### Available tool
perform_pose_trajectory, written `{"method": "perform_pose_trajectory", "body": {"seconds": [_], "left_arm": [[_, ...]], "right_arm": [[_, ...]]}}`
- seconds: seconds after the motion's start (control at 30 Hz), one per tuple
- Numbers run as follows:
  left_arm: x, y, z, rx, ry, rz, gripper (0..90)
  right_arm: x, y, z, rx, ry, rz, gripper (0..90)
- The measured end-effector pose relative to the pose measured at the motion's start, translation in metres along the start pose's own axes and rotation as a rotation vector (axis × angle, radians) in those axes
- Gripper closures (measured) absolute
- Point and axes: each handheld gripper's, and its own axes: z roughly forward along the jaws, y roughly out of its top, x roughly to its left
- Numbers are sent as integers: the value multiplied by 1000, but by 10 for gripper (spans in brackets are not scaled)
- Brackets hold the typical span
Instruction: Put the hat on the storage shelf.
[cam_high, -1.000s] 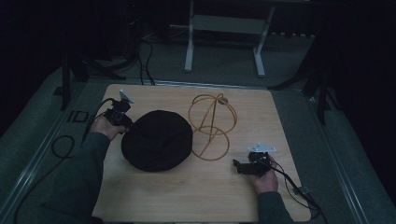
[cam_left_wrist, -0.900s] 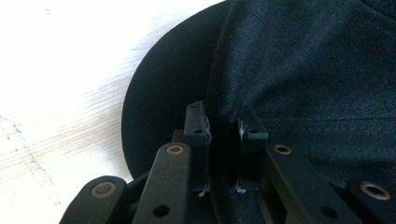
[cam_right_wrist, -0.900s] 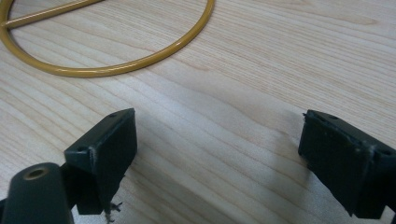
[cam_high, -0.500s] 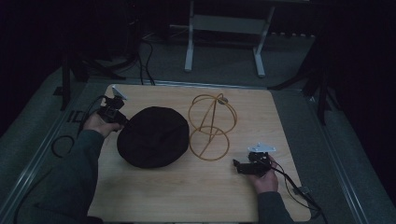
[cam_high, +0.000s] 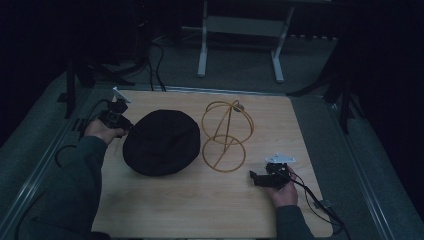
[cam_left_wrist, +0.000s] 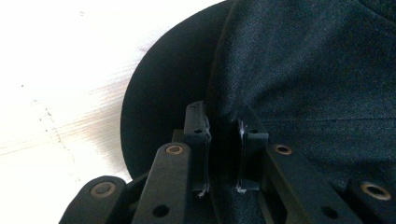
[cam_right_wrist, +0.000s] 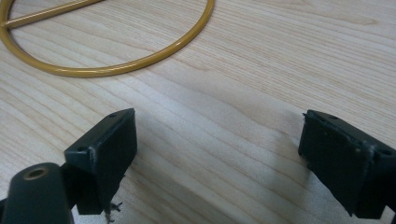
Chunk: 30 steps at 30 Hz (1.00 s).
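Observation:
A black cloth hat (cam_high: 161, 142) lies on the wooden table (cam_high: 200, 205), left of a gold wire hat stand (cam_high: 225, 135). My left gripper (cam_high: 122, 125) is at the hat's left edge, shut on its brim (cam_left_wrist: 224, 135); the fabric is pinched between the two pads, and the brim's edge is lifted off the wood. My right gripper (cam_high: 254, 179) rests on the table at the front right, jaws wide open with only bare wood between them (cam_right_wrist: 219, 154). The stand's round base ring (cam_right_wrist: 112, 65) lies just beyond its jaws.
A metal frame stand (cam_high: 240, 30) and cables sit on the dark floor beyond the table's far edge. A cable (cam_high: 315, 200) trails from the right gripper toward the front right corner. Bare wood spans the front of the table.
My left gripper has drawn up and toward the table's left edge with the hat's brim in it, and the hat has shifted a little. The right gripper has stayed put.

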Motion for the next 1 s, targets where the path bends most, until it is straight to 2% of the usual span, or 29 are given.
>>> {"method": "perform_pose_trajectory", "body": {"seconds": [0.37,1.0], "left_arm": [[4,1,-15,-22,-21,-24,781],[3,11,-40,-52,-18,-40,781]], "right_arm": [[0,0,0,0,0,0,115],[0,0,0,0,0,0,115]]}}
